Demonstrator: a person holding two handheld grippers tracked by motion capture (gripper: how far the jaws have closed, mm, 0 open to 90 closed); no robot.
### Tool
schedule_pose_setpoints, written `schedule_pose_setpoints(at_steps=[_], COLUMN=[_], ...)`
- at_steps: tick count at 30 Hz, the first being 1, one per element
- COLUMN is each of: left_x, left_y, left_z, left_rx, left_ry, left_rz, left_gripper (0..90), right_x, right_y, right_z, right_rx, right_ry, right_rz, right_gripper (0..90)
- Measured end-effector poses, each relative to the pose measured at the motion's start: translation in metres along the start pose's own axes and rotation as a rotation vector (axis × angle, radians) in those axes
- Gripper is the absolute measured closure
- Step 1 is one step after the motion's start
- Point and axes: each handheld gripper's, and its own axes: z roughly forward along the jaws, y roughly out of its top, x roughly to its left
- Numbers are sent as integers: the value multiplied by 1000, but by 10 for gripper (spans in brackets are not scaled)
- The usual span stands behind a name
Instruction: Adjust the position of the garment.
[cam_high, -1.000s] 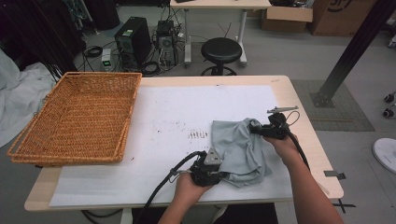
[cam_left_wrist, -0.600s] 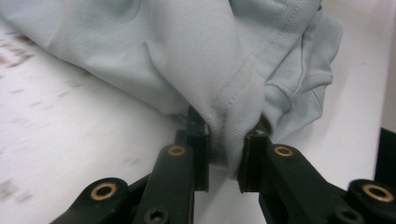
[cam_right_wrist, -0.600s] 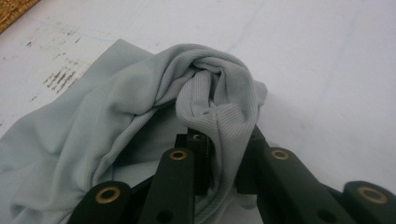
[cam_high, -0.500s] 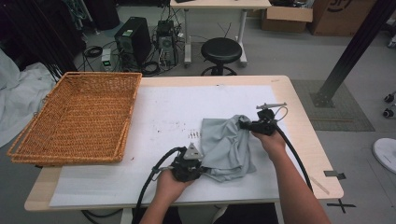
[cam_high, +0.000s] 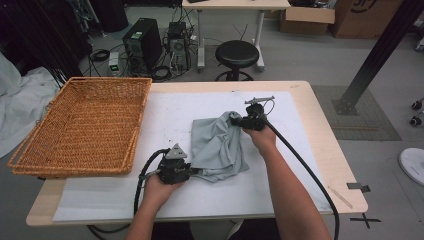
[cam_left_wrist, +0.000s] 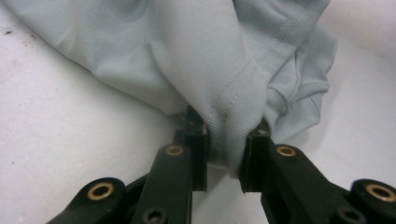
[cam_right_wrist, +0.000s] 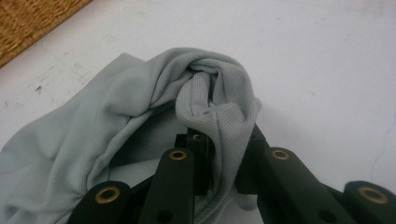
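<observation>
You're at a pale wood table (cam_high: 320, 145) with a white mat (cam_high: 165, 120) over most of the top; the mat carries small dark specks. Behind the table, at 12 o'clock: a black round stool (cam_high: 236, 52), a second desk (cam_high: 235, 5), PC towers (cam_high: 142, 45) and loose cables on a grey floor. A cardboard box (cam_high: 307, 20) sits at 1 o'clock, a black steel post (cam_high: 380, 50) at 2 o'clock, white fabric (cam_high: 22, 105) heaped on the floor at 9 o'clock.

Woven wicker basket (cam_high: 82, 127) at 9 o'clock on the table, rectangular, shallow, orange-brown.

The cloth (cam_high: 217, 145) lies mid-mat, just right of centre: pale grey-blue ribbed knit, stitched hem visible, bunched and creased, not flat.

Your left gripper (cam_left_wrist: 226, 151) is at the cloth's 7 o'clock corner, jaws pinching a hemmed fold; they have just been closing. Your right gripper (cam_right_wrist: 224, 161) is at the cloth's 1 o'clock corner, jaws clamped on a twisted roll of knit; likewise just been closing. Black cables trail from both toward you.
</observation>
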Motion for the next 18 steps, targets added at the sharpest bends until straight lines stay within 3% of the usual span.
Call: schedule_pose_setpoints(at_steps=[5,11,13,15,17,18], left_x=[4,2,2,3,4,4], left_y=[0,0,1,0,-3,-4], left_z=[2,3,3,1,-8,-12], left_rx=[-4,-9,2,-1,-52,-80], left_ry=[-8,12,24,31,14,-3], left_rz=[-9,-15,-27,-61,-113,-120], left_gripper=[772,725,610,465,382,344], right_x=[-4,-7,-5,-6,-6,-5], right_y=[4,3,2,2,1,1], right_z=[7,5,4,1,-6,-14], right_rx=[0,12,4,4,-21,-50], right_ry=[0,-5,-3,6,30,38], right_rz=[9,-2,-15,4,-1,-9], right_gripper=[796,780,659,505,421,385])
